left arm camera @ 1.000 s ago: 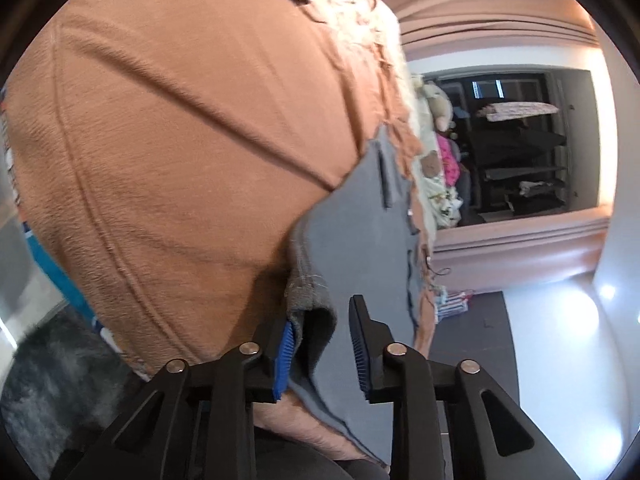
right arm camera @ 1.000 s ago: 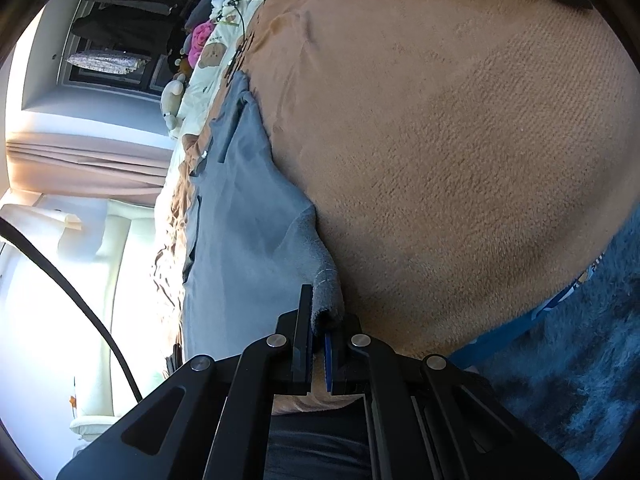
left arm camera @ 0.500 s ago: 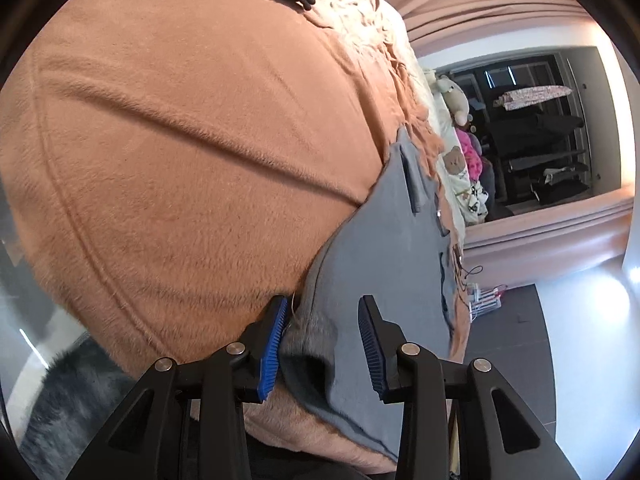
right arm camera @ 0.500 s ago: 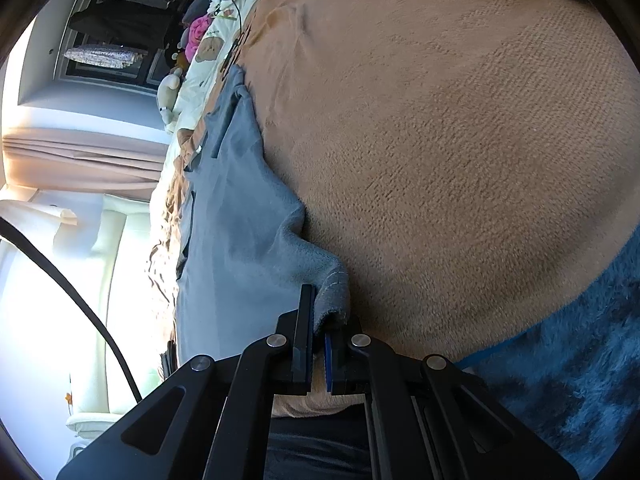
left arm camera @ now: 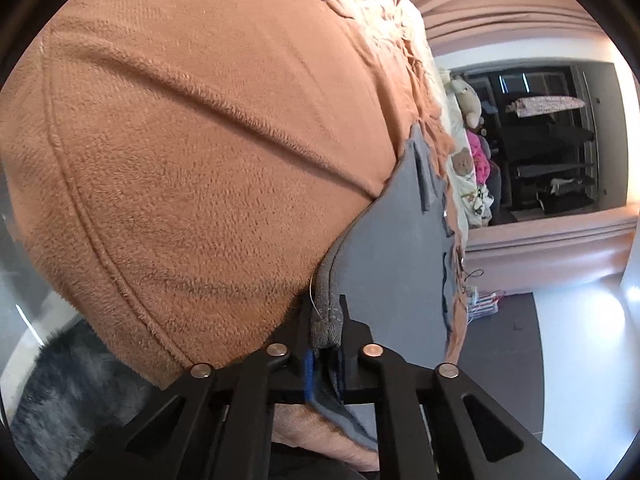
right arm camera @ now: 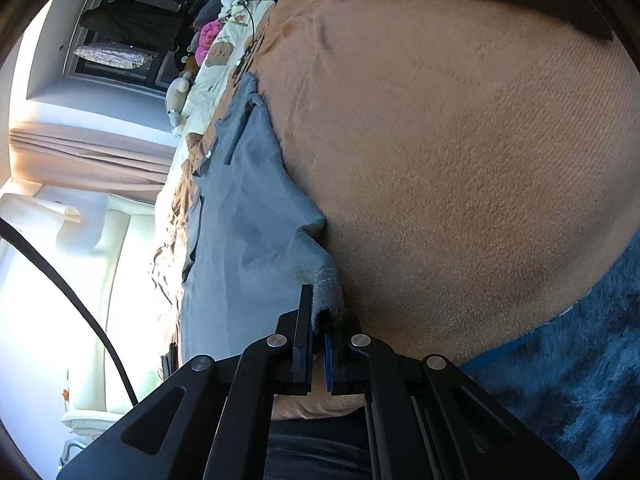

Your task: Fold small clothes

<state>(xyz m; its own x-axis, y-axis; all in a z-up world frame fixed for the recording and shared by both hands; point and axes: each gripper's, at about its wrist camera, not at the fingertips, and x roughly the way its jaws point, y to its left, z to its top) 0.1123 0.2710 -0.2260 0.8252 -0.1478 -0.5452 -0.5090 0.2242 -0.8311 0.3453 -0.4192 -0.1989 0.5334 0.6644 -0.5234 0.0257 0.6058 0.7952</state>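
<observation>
Fleecy orange blanket [left arm camera: 208,160] is carrying the grey garment [left arm camera: 400,248]; left tool [left arm camera: 326,334] and right tool [right arm camera: 320,320] are each pinching a hem corner. Soft, light cloth, likely sagging between grips.

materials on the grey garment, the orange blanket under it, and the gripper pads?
Grey garment: smooth matte woven-looking cloth, with a thicker hemmed edge and loose thread at the pinched corner.
Orange blanket: fleece or plush, judging by its fuzzy nap and raised seam lines.
Left gripper pads: blue, ribbed, probably rubber; body is matte black, probably plastic, with metal pins.
</observation>
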